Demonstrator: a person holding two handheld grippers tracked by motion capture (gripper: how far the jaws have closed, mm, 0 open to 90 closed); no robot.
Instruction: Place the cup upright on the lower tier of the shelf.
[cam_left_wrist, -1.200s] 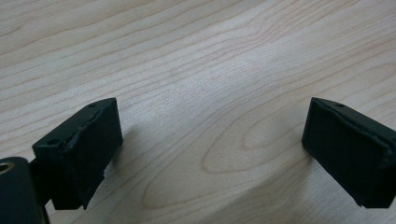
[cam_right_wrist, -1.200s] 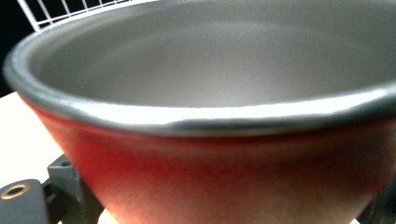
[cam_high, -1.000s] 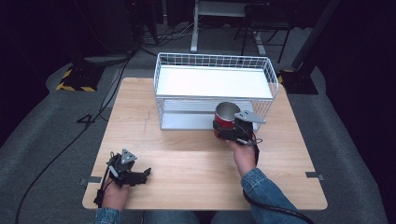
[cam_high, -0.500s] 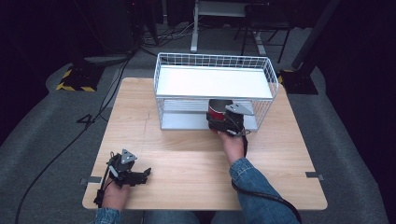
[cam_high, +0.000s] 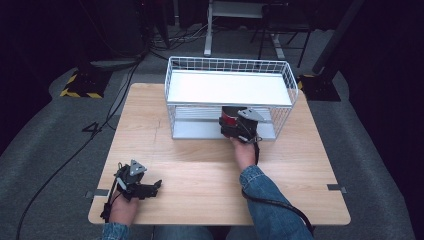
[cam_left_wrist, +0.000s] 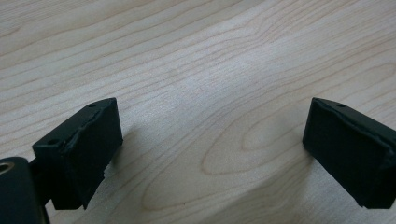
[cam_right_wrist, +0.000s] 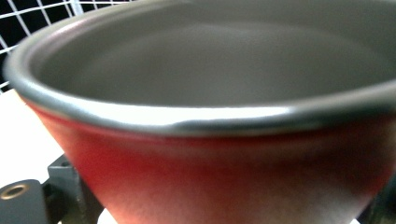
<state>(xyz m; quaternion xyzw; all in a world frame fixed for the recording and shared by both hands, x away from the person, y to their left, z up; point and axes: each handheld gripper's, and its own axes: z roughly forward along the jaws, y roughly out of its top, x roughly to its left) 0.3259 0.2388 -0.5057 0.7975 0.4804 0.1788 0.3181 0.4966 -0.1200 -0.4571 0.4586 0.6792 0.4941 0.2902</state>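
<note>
A light wooden table (cam_high: 200, 165) stands on a grey carpeted floor (cam_high: 50, 150), and the room beyond its far edge is dark. A black cable (cam_high: 75, 150) runs across the carpet off the table's left edge, past a yellow-and-black striped block (cam_high: 80, 87) near the far left corner. Behind the far edge stand white metal legs (cam_high: 207, 30) and thin dark legs (cam_high: 285, 35) of other furniture, with more cables (cam_high: 175, 37) on the floor between them.
</note>
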